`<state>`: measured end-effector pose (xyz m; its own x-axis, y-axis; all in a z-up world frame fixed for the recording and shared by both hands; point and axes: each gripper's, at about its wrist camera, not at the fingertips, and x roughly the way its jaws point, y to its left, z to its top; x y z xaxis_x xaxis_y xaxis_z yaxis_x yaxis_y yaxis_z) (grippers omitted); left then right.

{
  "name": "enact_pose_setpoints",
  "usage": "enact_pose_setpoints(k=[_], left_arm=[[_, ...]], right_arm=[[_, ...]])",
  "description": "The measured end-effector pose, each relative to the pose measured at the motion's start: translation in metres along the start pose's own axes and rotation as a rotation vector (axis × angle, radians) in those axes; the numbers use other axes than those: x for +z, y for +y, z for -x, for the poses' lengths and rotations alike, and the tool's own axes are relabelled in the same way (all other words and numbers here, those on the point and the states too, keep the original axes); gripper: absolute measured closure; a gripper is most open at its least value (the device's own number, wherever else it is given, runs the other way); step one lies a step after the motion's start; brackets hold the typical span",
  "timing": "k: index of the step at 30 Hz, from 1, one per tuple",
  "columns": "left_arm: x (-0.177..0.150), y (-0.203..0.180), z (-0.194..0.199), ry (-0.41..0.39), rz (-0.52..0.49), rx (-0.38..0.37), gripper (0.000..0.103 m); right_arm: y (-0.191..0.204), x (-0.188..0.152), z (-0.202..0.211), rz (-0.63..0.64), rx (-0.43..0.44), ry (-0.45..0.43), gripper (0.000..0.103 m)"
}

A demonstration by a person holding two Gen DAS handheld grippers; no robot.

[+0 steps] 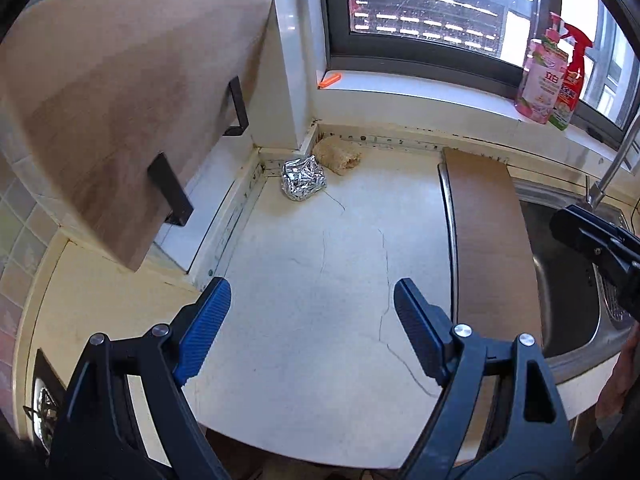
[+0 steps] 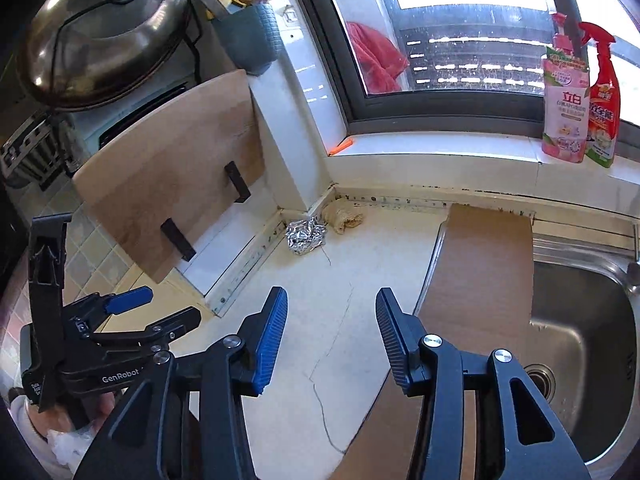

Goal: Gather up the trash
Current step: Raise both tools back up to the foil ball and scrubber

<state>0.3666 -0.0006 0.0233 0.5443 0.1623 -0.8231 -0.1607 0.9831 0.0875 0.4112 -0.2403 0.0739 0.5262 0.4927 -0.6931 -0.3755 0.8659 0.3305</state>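
A crumpled ball of silver foil [image 1: 303, 179] lies in the far corner of the cream counter [image 1: 312, 280], touching a tan crumpled paper wad [image 1: 338, 155] behind it. Both also show in the right wrist view: the foil [image 2: 306, 235] and the paper wad [image 2: 343, 216]. My left gripper [image 1: 310, 304] is open and empty, well short of the foil. My right gripper [image 2: 330, 312] is open and empty, also short of it. The left gripper appears at the left of the right wrist view [image 2: 132, 312].
A wooden board [image 1: 120, 92] leans on the left wall. A brown cardboard sheet [image 1: 488, 232] lies over the sink's edge; the steel sink [image 2: 588, 332] is at right. Two spray and soap bottles [image 2: 576, 100] stand on the windowsill. A pot lid [image 2: 104, 28] hangs upper left.
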Motion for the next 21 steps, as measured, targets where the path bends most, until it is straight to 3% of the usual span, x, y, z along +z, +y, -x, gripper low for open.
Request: enact_pose_setpoints(k=[9,16,19,21], left_arm=[[0.094,-0.009,-0.142,0.117,0.06,0.032,0.021],[0.127,0.008,-0.25,0.221,0.146,0.041,0.021],[0.132,0.02,-0.278,0.249,0.189,0.037,0.021],[0.134,0.019,-0.287,0.224,0.18,0.073,0.021]], right_arm=[[-0.061,0.102,-0.157,-0.003,0.055,0.117,0.052],[-0.073,0.131,-0.278,0.041,0.097,0.165,0.052],[-0.084,0.136,-0.323,0.021,0.105,0.187,0.052],[-0.091,0.138,-0.349,-0.003,0.126,0.207,0.052]])
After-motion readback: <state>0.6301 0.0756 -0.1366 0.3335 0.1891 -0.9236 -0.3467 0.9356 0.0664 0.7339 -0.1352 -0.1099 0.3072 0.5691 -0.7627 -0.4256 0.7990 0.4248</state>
